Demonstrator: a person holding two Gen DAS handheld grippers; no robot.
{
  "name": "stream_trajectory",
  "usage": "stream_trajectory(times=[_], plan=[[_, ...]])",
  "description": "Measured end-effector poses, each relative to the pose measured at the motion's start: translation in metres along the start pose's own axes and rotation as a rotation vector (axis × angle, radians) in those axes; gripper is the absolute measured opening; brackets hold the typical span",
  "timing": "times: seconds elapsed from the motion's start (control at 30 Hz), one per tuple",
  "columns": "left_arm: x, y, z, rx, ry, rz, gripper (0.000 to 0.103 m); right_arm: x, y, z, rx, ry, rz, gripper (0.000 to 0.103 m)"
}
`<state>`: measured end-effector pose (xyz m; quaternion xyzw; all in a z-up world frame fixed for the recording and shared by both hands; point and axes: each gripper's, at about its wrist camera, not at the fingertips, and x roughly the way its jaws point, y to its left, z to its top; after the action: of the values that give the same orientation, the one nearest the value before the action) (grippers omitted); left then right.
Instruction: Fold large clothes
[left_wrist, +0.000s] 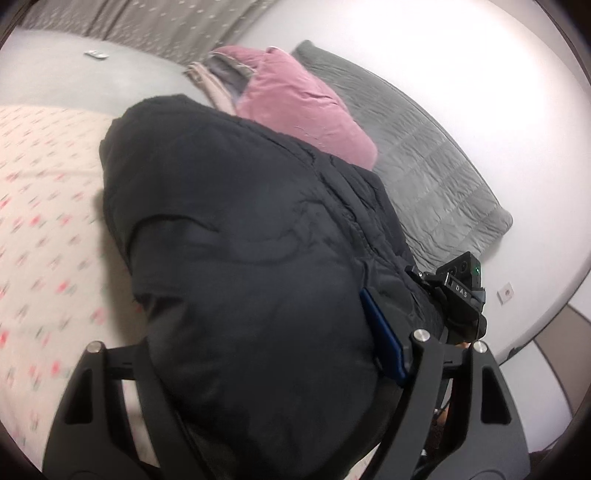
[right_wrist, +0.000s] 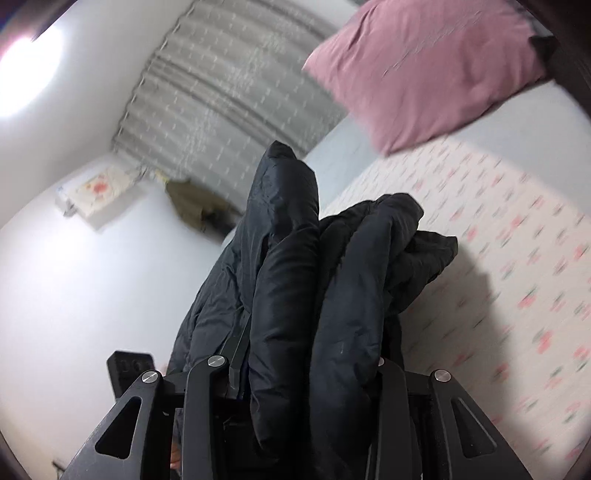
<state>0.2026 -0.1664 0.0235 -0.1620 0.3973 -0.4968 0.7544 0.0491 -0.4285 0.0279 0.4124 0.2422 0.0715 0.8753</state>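
One black puffer jacket (left_wrist: 251, 236), bunched into thick rolls, is held up off the bed (left_wrist: 44, 206) between two hand-held grippers — one garment, two tools. The left gripper (left_wrist: 258, 373) has the bulk of the padding filling the space between its spread jaws; only the blue pad of one finger (left_wrist: 380, 332) shows, lying against the fabric, and whether the far finger presses cannot be told. The right gripper (right_wrist: 306, 365) is clenched on a gathered wad of the same jacket, its jaws narrowed around two fat folds that stand up before the camera. The jacket hangs over the flowered sheet, nearer the bed's foot than the head edge, where one pink pillow (left_wrist: 303, 107) and one grey quilt (left_wrist: 424, 158) lie. Progress, as a judgement: early or transitional — the garment is bundled, not flat, no clean crease is visible, so spreading, folding and smoothing all seem to remain.
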Motion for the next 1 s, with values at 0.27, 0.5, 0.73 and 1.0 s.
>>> stream_trajectory(times=[0.27,0.5,0.73,1.0], plan=[[0.057,0.047,-0.03,-0.033,0.17,0.106,0.099,0.022,-0.086,0.001,0.151,0.079,-0.307,0.077],[0.026,0.027,-0.028,-0.029,0.197,0.254,0.099,-0.001,-0.068,0.006,0.105,0.052,-0.395,0.079],[-0.032,-0.005,-0.054,0.068,0.186,0.481,0.101,-0.022,0.015,-0.008,-0.115,0.016,-0.65,0.084],[-0.078,-0.042,-0.089,0.043,0.187,0.646,0.101,-0.032,0.083,-0.053,-0.274,0.089,-0.782,0.087]])
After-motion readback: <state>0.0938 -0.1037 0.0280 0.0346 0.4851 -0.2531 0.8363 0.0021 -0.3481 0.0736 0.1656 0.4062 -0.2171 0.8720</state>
